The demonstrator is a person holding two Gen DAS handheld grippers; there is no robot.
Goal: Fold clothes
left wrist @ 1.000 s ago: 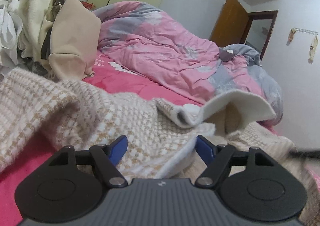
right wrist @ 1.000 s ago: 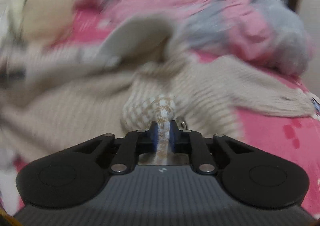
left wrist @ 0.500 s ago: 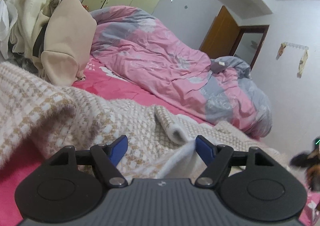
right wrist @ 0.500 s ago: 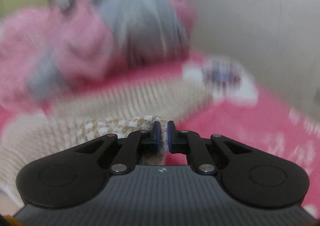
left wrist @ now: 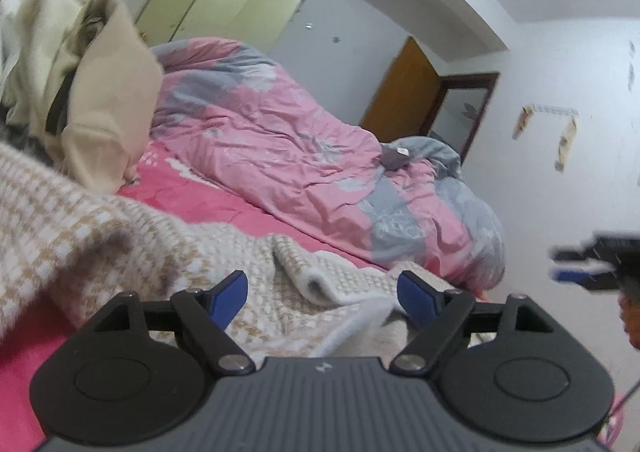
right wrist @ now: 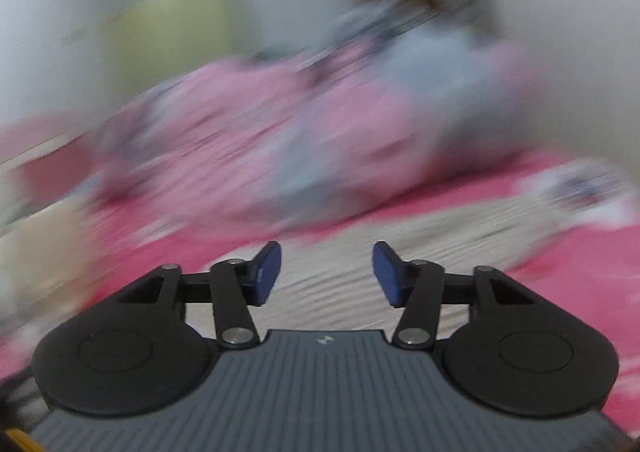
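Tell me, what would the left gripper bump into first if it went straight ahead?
Probably the beige-and-white checked knit garment lying right before the open left gripper; the crumpled pink-and-grey duvet is further back, though depth is uncertain.

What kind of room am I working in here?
A home bedroom, most likely: a bed with a rumpled pink-and-grey duvet, a yellow-green wardrobe against the wall, and a wooden door beyond.
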